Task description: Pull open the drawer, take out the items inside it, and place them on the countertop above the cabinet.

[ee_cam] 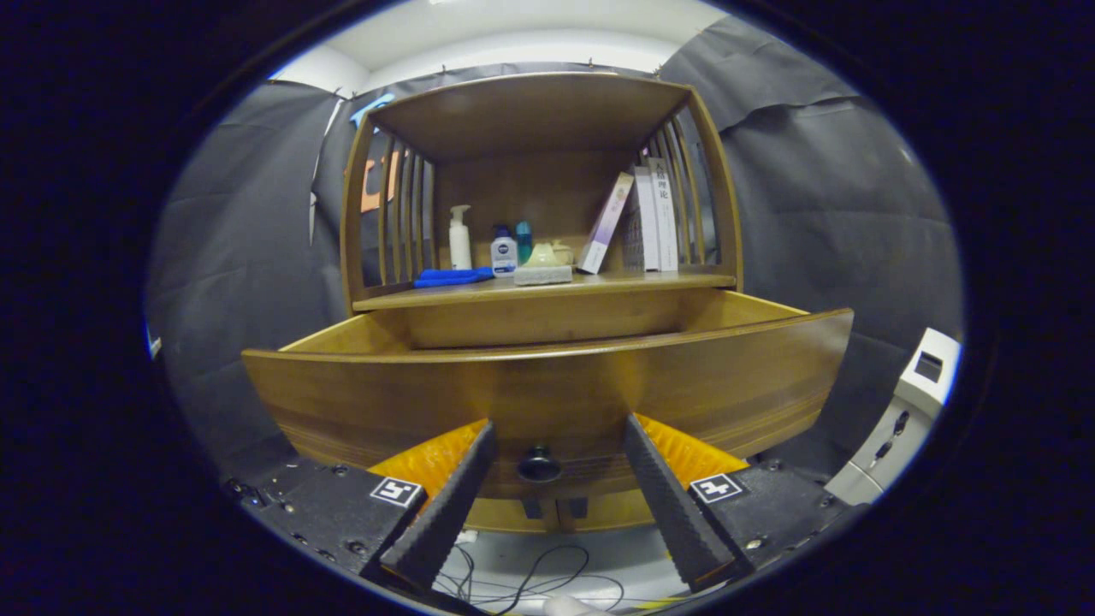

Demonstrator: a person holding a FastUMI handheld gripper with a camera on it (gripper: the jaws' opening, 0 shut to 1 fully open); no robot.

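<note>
Camera rides on the claw (556, 436), facing forward, close and low before the drawer (547, 389); shelf (547, 289) beyond, above.

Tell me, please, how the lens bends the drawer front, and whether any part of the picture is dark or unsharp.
In the gripper view, the fisheye lens bows the drawer front into an arc; the knob lies in shadow between the open fingers of the hand-held gripper; the bottles and books on the countertop look sharp and evenly lit.
</note>
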